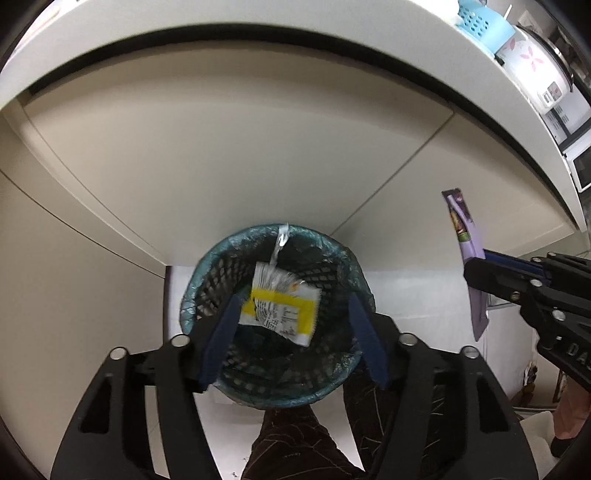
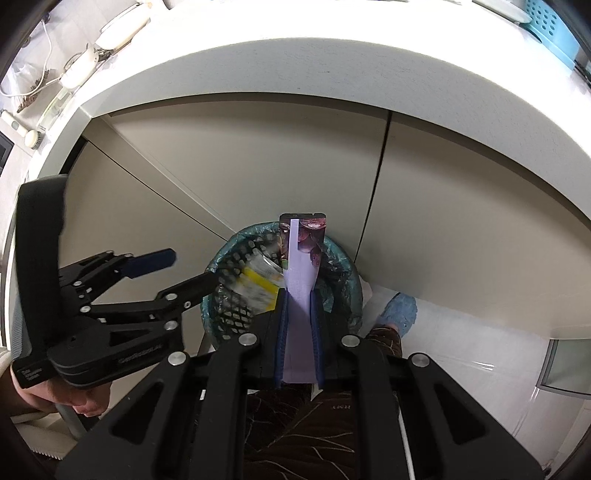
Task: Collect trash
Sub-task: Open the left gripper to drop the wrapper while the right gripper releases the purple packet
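A black mesh trash bin point(image 1: 207, 284) with a teal liner stands on the floor against the cabinet. My left gripper point(image 1: 293, 314) is open right above it. A white and yellow wrapper point(image 1: 280, 304) is in the air between the fingers, blurred, over the bin's mouth; it also shows in the right wrist view point(image 2: 258, 286). My right gripper point(image 2: 299, 295) is shut on a purple packet point(image 2: 301, 273), held upright over the bin's point(image 2: 340, 266) right side. The packet point(image 1: 467, 236) shows at the right of the left wrist view.
Beige cabinet doors point(image 1: 221, 155) and a white countertop point(image 1: 332, 40) rise behind the bin. A blue basket point(image 1: 480, 22) and a rice cooker point(image 1: 535, 66) stand on the counter. My leg in dark patterned trousers point(image 1: 295, 443) and a blue slipper point(image 2: 400, 310) are beside the bin.
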`<state>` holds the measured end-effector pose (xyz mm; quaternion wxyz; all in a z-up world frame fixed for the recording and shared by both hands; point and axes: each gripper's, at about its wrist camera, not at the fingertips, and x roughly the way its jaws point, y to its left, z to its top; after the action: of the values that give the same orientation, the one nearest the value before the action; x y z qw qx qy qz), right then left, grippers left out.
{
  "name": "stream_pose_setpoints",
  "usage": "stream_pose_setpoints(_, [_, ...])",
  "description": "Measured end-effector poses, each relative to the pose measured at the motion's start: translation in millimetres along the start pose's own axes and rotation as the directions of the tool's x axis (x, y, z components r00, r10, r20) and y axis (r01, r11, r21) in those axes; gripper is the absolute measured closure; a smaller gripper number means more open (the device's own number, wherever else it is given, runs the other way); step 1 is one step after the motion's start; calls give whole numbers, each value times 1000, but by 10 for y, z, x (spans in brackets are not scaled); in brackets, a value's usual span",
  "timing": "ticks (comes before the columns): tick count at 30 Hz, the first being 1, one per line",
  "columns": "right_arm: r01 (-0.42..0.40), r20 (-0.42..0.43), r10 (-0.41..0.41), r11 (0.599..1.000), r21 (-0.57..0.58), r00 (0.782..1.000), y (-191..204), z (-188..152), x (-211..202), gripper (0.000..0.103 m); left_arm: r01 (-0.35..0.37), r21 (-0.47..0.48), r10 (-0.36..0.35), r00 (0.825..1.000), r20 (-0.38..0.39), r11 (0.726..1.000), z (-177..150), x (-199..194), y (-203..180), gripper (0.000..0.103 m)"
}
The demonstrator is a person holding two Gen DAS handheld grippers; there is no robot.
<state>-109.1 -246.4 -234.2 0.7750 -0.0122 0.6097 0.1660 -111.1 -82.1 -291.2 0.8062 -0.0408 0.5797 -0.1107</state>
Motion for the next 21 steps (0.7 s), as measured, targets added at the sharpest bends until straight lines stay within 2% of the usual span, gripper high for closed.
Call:
stream_pose_setpoints(2, [-9, 0, 9, 1000, -3, 1000, 18, 10, 23, 92, -16, -10, 16, 1000, 18, 1000, -16, -70, 54, 33])
stream_pose_setpoints(7, [-32, -9, 32, 999, -21, 999, 118, 31, 164, 92, -63, -50, 66, 996, 56, 997, -58, -219, 245, 9])
stream_pose_setpoints(9, [-39, -11, 39, 999, -34, 999, 180, 41, 236, 92, -88, -79, 92, 994, 56, 993, -25, -284, 363, 6])
stream_pose_setpoints(15, [-45, -28, 43, 997, -70, 999, 352, 71, 442, 92, -127, -158, 136, 990, 46, 979, -94, -430, 582, 6])
stream_pose_setpoints(21, [-43, -60, 38, 995, -89, 997, 437, 35, 603, 92, -142, -189, 153, 987, 47, 972, -118, -524, 748, 6])
